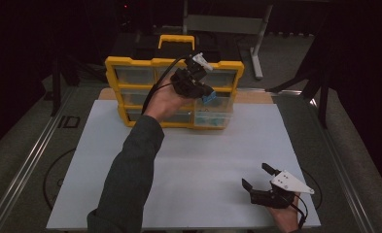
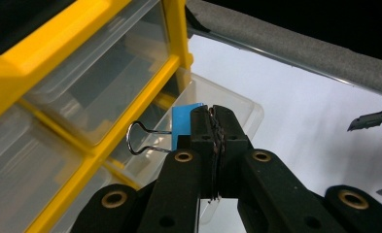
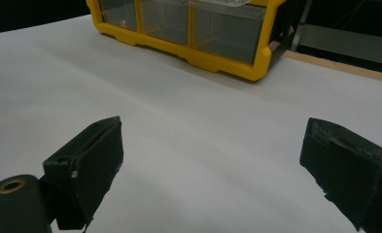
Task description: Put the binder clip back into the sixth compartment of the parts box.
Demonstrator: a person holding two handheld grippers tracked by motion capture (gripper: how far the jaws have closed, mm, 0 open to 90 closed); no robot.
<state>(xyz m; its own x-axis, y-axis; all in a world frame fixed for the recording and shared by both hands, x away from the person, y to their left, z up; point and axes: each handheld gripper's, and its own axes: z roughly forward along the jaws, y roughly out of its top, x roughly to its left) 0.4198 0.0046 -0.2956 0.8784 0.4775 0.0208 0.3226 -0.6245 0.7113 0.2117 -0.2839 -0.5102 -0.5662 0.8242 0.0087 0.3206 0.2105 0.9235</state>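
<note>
Left gripper (image 1: pixel 204 91): held up at the 12 o'clock end of the white table (image 1: pixel 188 194), in front of the yellow drawer cabinet (image 1: pixel 130 62). In the left gripper view its jaws are pressed fully together on a blue binder clip (image 2: pixel 186 121), pinching one of the clip's wire handles; the other wire loop sticks out toward 9 o'clock. The clip's long axis runs roughly 9 to 3 o'clock across that view.

Key relation: the clip hangs directly over a pulled-out clear drawer (image 2: pixel 237 104), which juts from the cabinet's right column. The drawer lies just beyond and below the jaw tips, so judged from this a small drop would land the clip inside. The left hand is by far the nearer to the drawer.

Materials: the cabinet frame is glossy yellow plastic, the drawers are see-through and thin-walled with rounded rims; the clip is painted blue sheet metal with bright springy wire; the table sheet is matt and flat.

Right gripper (image 1: pixel 262 180): at about 5 o'clock on the table, well apart from the cabinet. Its jaws stand wide apart with nothing between them, black pads (image 3: pixel 89 162) pointing toward 11 o'clock.
</note>
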